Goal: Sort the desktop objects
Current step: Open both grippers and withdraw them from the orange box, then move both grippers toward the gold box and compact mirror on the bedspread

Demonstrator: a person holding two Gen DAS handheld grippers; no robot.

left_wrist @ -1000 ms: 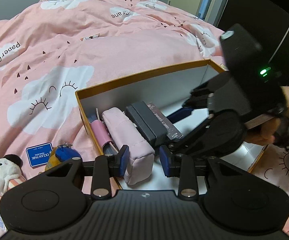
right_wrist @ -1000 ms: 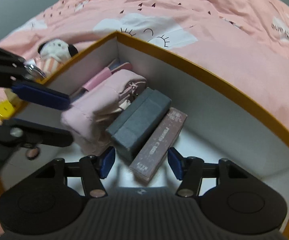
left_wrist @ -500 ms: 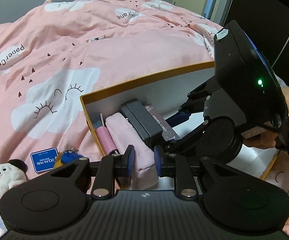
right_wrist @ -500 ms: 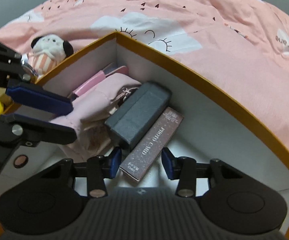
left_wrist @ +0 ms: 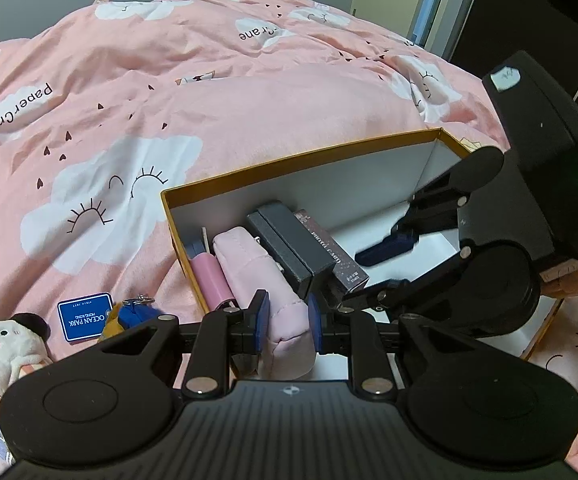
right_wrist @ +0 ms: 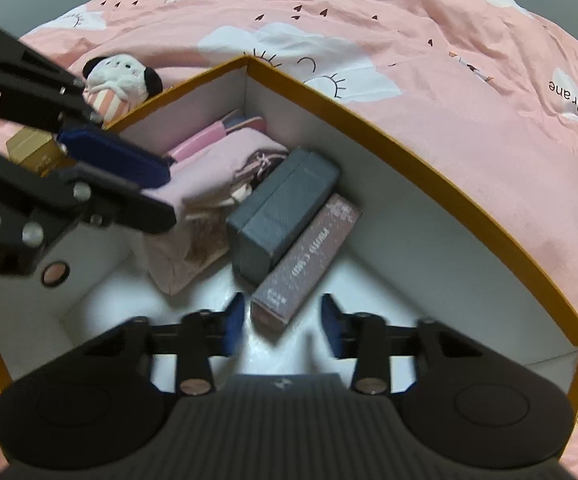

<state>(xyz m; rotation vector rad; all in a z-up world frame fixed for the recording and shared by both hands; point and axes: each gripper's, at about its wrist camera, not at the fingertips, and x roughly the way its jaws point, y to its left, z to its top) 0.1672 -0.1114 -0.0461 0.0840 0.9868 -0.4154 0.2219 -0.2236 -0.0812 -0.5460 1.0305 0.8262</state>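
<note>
Pink pouch is being clamped by left gripper fingers inside orange box; right gripper fingers are being held apart, straddling card box.

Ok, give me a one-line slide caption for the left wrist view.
Left gripper closes on the pink pouch inside the orange-rimmed box, beside a grey case and photo card box.

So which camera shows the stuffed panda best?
The left wrist view: the panda lies on the bedspread with its face and dark ear showing. The right wrist view catches only its head behind the box wall, partly hidden by the left tongs.
</note>
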